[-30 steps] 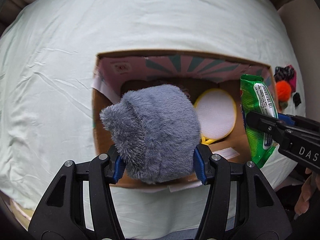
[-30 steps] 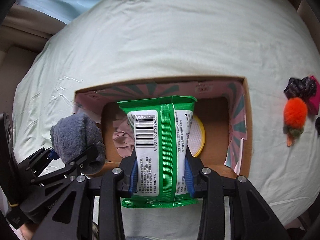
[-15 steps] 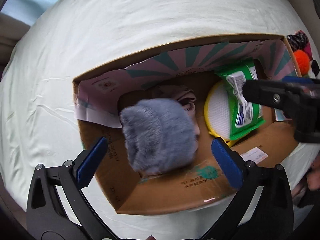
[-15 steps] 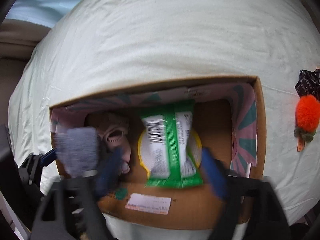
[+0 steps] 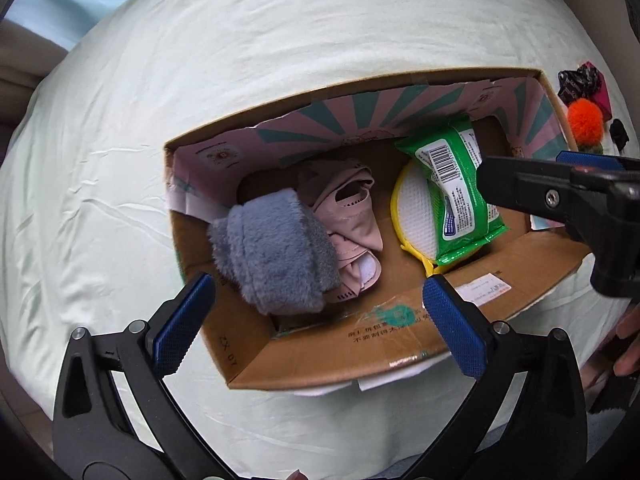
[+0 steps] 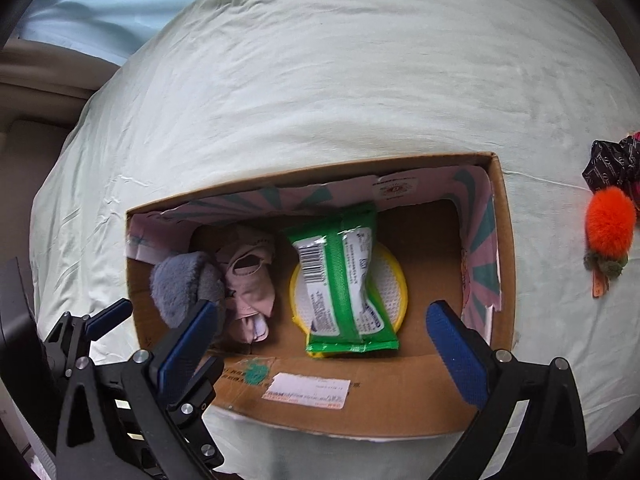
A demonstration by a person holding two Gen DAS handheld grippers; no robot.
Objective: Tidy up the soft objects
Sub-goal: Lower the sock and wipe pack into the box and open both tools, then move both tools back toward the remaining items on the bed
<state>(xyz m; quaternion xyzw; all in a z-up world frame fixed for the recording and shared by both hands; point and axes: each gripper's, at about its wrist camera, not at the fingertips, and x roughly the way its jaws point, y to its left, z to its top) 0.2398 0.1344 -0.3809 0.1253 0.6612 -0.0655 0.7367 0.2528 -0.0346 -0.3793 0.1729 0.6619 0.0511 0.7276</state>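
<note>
An open cardboard box [image 5: 392, 344] [image 6: 404, 400] sits on a pale green bed sheet. Inside, a grey furry item [image 5: 276, 256] [image 6: 180, 288] lies at the left against a pink fabric piece [image 5: 352, 216] [image 6: 248, 280]. A green wipes pack [image 5: 460, 192] [image 6: 344, 280] lies on a yellow-rimmed white round pad [image 5: 416, 216] [image 6: 390, 280]. My left gripper [image 5: 316, 324] is open and empty above the box's near wall. My right gripper [image 6: 320, 344] is open and empty above the box; it also shows in the left wrist view [image 5: 560, 196].
An orange pompom [image 5: 585, 120] [image 6: 610, 228], a dark patterned fabric piece [image 5: 578, 80] [image 6: 608, 164] and small dark bits [image 5: 618, 132] lie on the sheet right of the box. The sheet [image 5: 280, 40] spreads behind the box.
Both grippers opened over the box: the left let go of the grey furry item, the right let go of the green wipes pack. Both items now lie inside, and the grippers pulled back.
</note>
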